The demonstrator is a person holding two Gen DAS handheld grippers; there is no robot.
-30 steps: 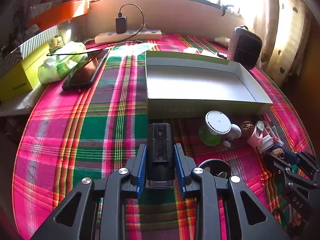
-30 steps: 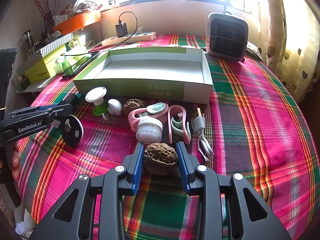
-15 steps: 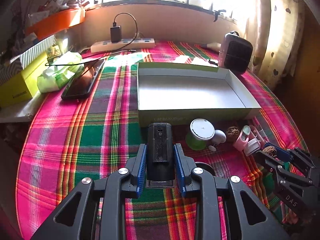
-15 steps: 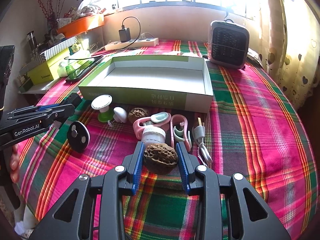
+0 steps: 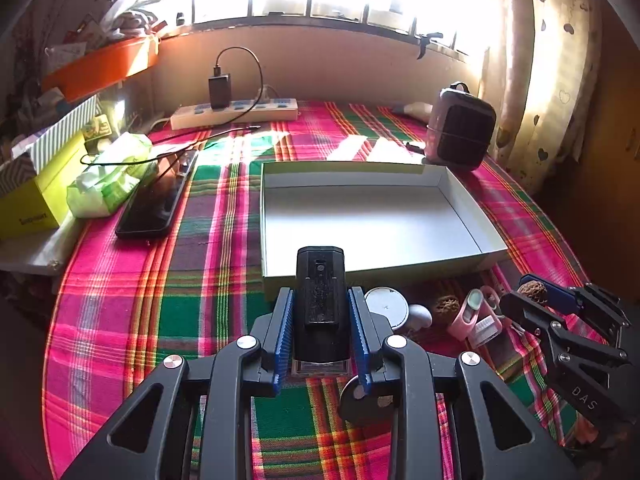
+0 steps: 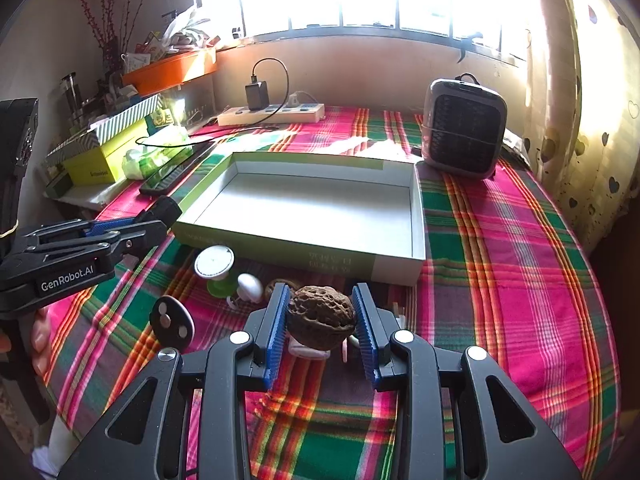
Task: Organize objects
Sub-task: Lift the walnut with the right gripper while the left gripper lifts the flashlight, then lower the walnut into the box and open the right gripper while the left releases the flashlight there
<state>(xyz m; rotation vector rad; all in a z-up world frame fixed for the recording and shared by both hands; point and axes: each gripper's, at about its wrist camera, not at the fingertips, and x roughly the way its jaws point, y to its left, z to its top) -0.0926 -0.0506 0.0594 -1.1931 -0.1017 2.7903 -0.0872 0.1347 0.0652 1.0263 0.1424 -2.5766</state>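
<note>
My left gripper is shut on a black rectangular device, held above the cloth just in front of the near wall of the open green-and-white box. My right gripper is shut on a brown walnut, held above the cloth near the box. The walnut also shows in the left wrist view. On the cloth before the box lie a white-capped green piece, a white knob, a second walnut, pink clips and a black disc.
A small heater stands behind the box at the right. A power strip with charger lies at the back. A phone, a green packet and yellow boxes sit at the left. Curtains hang at the right.
Both grippers have risen with their objects. The black device and the walnut are now higher above the cloth, and the box appears lower and farther in both views.
</note>
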